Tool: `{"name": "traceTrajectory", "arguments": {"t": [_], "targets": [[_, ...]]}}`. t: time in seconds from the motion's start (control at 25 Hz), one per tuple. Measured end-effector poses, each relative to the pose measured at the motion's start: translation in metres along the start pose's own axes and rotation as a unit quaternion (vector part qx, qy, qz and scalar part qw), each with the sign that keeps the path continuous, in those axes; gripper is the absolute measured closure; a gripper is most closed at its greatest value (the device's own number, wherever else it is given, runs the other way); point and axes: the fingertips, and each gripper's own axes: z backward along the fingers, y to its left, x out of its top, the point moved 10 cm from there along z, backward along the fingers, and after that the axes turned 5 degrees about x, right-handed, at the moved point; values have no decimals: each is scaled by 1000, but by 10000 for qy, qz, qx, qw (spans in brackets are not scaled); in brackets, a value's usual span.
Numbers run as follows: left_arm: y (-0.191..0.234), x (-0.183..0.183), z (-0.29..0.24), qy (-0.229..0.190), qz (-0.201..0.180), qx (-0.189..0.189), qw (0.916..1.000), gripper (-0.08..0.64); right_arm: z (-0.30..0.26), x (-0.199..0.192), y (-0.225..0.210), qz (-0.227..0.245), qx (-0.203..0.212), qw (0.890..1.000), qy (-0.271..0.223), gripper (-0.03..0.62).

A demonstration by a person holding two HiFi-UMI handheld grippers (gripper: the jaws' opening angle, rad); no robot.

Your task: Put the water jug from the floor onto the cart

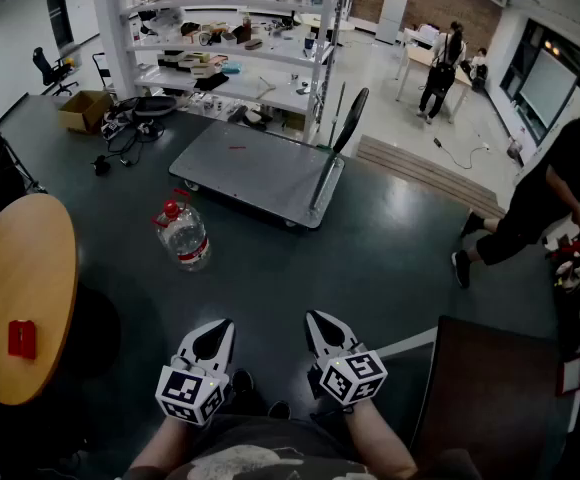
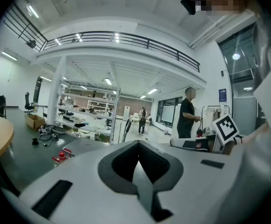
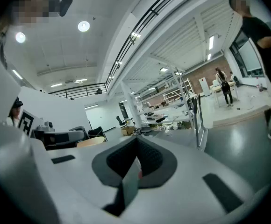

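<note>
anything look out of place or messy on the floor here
Mainly the water jug: it stands alone on the open floor, short of the cart. A tangle of cables also sprawls on the floor by the shelving. Nothing looks spilled or broken.

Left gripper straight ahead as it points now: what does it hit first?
The left gripper aims just right of the jug. Past open floor, the cart looks first, near its front edge; depth is unclear.

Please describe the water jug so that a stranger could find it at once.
Find the flat grey cart before the shelves. On the dark floor by its near left corner stands the water jug, the only clear bottle, red-capped.
</note>
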Motion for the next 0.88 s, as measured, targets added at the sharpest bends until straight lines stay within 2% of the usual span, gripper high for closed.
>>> {"name": "traceTrajectory", "arguments": {"t": [0.48, 0.88], "targets": [[-15, 3, 13, 9, -19, 10, 10000, 552, 22, 7, 5, 60, 87, 9999, -94, 603], [-28, -15, 12, 226, 8, -34, 9997, 552, 49, -13, -4, -103, -14, 9999, -73, 603]]}}
